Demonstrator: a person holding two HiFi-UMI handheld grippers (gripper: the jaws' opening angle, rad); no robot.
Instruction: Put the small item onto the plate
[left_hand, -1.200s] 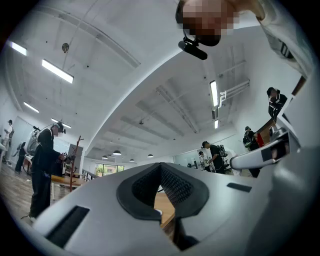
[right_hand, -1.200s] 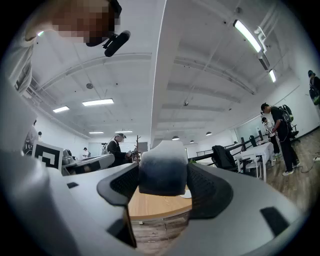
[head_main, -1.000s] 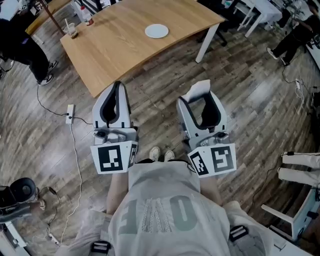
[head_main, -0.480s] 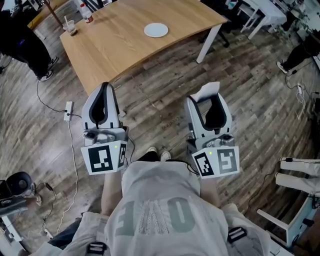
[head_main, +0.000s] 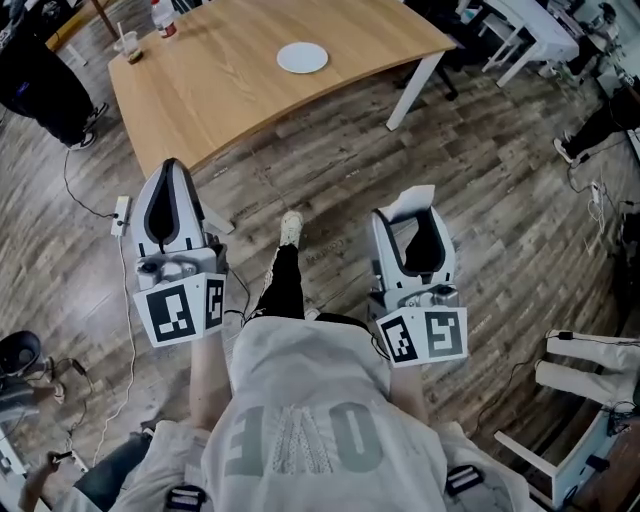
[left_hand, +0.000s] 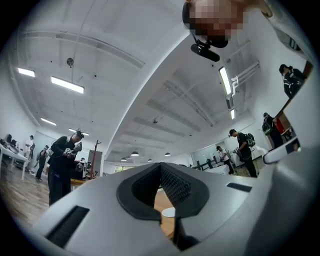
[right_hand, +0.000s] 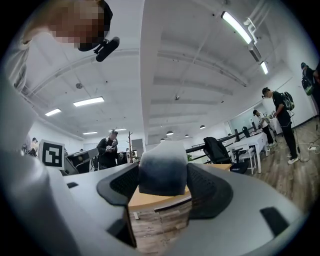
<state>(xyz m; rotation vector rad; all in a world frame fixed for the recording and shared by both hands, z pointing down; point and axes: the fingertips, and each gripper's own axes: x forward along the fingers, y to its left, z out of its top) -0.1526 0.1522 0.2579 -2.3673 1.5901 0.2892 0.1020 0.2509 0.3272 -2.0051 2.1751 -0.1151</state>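
Close before the person's torso, the right gripper (head_main: 415, 212) pinches the small white item (head_main: 408, 196) between its jaws. The left gripper (head_main: 170, 170) beside it has its jaws pressed together on nothing. Beyond lies plank floor (head_main: 330, 170), then the wooden table (head_main: 220, 85) bearing the white plate (head_main: 302, 57), well apart from the item.
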